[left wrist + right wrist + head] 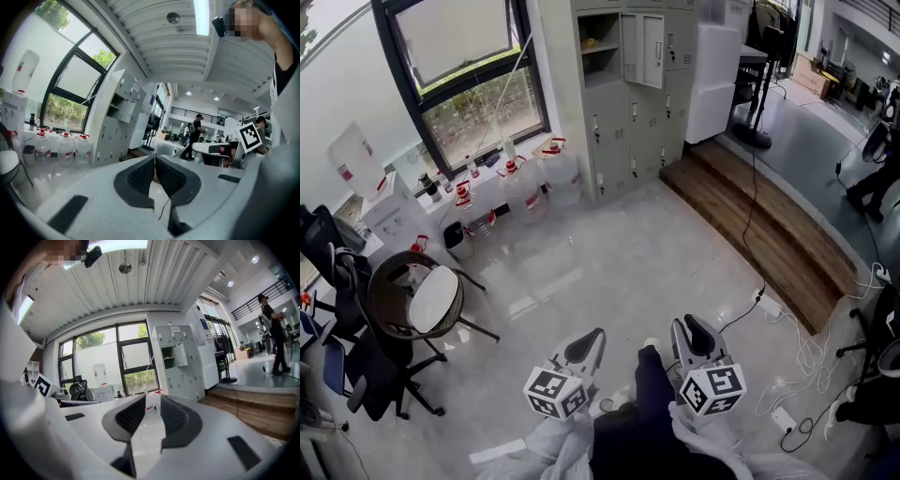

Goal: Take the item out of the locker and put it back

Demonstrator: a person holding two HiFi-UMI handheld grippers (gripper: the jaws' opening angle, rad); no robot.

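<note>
**Locker retrieval: approach stage, nothing in hand**

Step in hand: by my reading, the walk-up. Nothing has been taken out yet.

- Left gripper (581, 349): well short of the grey metal locker bank (628, 103), across the pale glossy floor (609, 253). Jaws pressed together at the tips, nothing between them.
- Right gripper (692, 330): just beside the left one, equally far from the locker bank. Jaws a narrow slit apart, nothing between them.
- Task's thing: small yellowish item (592, 43), too small to identify. It sits on the shelf of the open compartment (600, 58) in the locker bank's upper rows, whose door (652, 49) is swung to the right.
- Next move, as judged: close the distance to the locker bank, lift one gripper to the open compartment and spread its jaws wide enough for the item.

Surroundings:

- Black office chairs (366, 366): far left of the locker bank.
- Round brown chair with white seat (431, 300): left of the locker bank, well apart.
- Clear plastic water jugs with red caps (555, 171): just left of the locker bank's foot, under the window (469, 75).
- Tall white cabinet (712, 80): against the locker bank's right side.
- Wooden step (769, 225): running on from the locker bank's right.
- White power strip with cables (769, 306): on the floor near the right gripper, a possible snag underfoot.
</note>
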